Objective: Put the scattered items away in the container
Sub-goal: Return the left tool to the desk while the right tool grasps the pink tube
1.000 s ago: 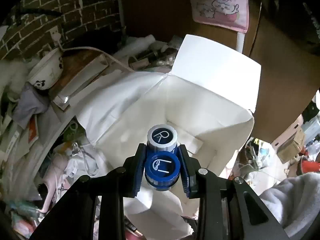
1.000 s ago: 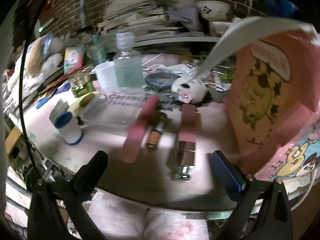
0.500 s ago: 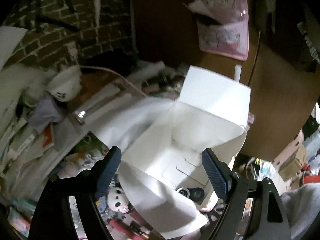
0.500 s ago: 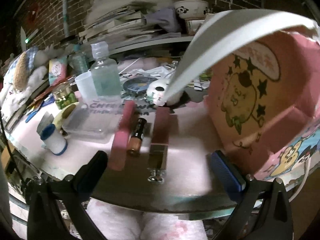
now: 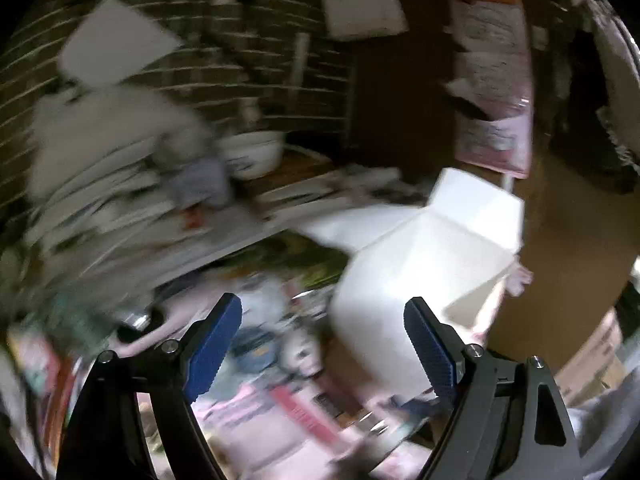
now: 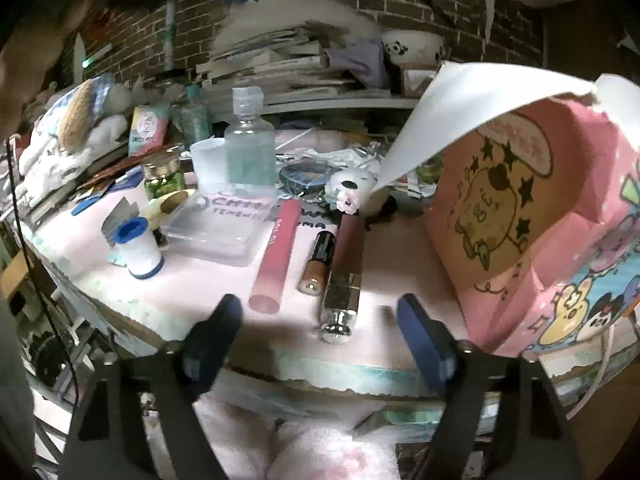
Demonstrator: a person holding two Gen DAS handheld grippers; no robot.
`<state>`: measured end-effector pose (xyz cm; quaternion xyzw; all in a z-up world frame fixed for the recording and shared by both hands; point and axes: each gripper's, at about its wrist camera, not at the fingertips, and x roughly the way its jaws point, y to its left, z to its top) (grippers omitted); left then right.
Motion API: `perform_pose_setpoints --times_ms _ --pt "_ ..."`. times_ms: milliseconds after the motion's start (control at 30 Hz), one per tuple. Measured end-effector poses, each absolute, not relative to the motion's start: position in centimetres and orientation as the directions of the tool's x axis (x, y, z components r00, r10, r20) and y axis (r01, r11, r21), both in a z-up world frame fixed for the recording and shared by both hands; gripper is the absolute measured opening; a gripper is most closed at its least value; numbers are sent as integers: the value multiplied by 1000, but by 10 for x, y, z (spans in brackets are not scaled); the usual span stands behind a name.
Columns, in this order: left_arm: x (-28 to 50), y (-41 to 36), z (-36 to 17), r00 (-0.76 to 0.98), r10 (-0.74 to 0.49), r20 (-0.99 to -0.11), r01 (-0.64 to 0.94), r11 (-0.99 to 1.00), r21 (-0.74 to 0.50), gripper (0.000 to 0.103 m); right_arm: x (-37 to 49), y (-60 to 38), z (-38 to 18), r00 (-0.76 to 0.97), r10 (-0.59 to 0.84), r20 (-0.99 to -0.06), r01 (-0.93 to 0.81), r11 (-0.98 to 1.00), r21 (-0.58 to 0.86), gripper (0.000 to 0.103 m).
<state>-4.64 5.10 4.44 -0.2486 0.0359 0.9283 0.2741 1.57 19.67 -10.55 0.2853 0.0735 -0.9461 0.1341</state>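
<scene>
Box (image 6: pixel 532 216) sits at 3 o'clock in your right wrist view, pink with cartoon prints, on the pink table (image 6: pixel 400 264); its white flap (image 6: pixel 460 116) arcs over toward 12 and hides whatever is inside. In your left wrist view the box (image 5: pixel 404 280) shows only its white side, at 2 o'clock from the gripper, heavily motion-blurred; interior not readable there either.

Scattered items, right view: pink tube (image 6: pixel 276 256), battery (image 6: pixel 318 262) and a silver-capped tube (image 6: pixel 344 276) lie side by side just ahead of your right gripper (image 6: pixel 320 344), long axes pointing toward 12. Battery lies between the two tubes. A blue-capped white jar (image 6: pixel 138 250) stands at 10 o'clock, well apart from them. A clear bottle (image 6: pixel 250 144) stands at 12 behind a clear tray (image 6: pixel 212 232). Small green jar (image 6: pixel 162 178) at 11. Clutter behind the bottle is too jumbled to name. Printed text on the table is cut off by the tray and tubes.

Left view is smeared; the stuff on the table below the fingers is colour streaks only. A bowl (image 5: pixel 252 152) on a shelf at 12 is just legible.

Your left gripper (image 5: pixel 322 344) is spread wide, nothing between the blue pads (image 5: pixel 212 344), held above the table. Your right gripper is also spread wide and empty, hovering at the near table edge, aimed at the three items, fingers (image 6: pixel 212 340) blurred.
</scene>
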Motion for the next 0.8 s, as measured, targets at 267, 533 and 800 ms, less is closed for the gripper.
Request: perform_pose_setpoints --times_ms 267,533,800 --pt "-31 -25 -6 -766 402 -502 -369 -914 -169 81 20 175 -97 -821 -247 -514 361 -923 -133 36" --pt "-25 -59 -25 -775 382 -503 -302 -924 -235 81 15 151 -88 -830 -258 -495 390 -903 -182 29" --pt "-24 -63 -35 -766 389 -512 -299 -920 -253 81 -3 155 -99 -785 -279 -552 394 -914 -98 17"
